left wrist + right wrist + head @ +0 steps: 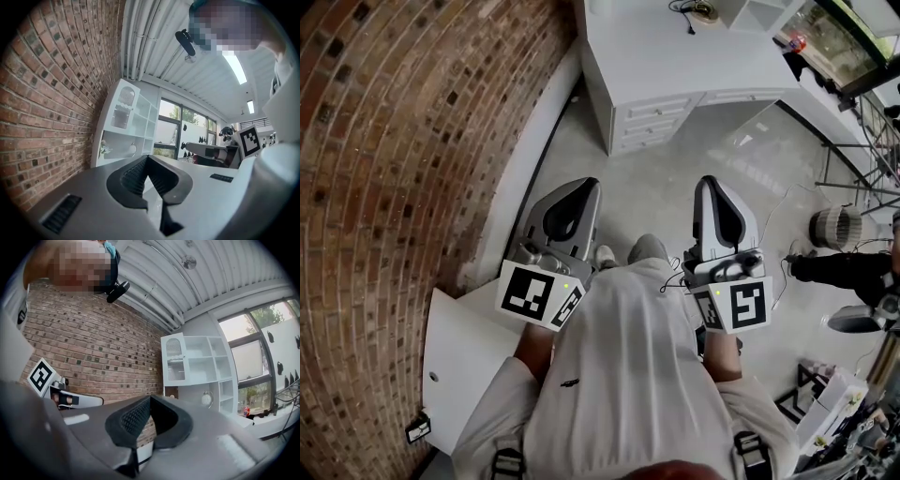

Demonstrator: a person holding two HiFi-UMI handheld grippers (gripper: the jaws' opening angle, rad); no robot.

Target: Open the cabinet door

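Note:
A tall white shelf cabinet stands against the brick wall, and its upper left compartment has an arched glass door (124, 108) (173, 359) that is closed. Below it, in the head view, is the white desk unit with drawers (652, 114). My left gripper (581, 186) (146, 158) and right gripper (710, 182) (150, 398) are held side by side in front of my body, pointing level toward that cabinet and well short of it. Both pairs of jaws meet at their tips with nothing between them.
The brick wall (384, 187) runs along the left. A low white panel with a small round knob (433, 377) lies at lower left. A round fan (834, 227), floor cables and another person's sleeve (839, 269) are on the right. Grey floor lies between me and the desk.

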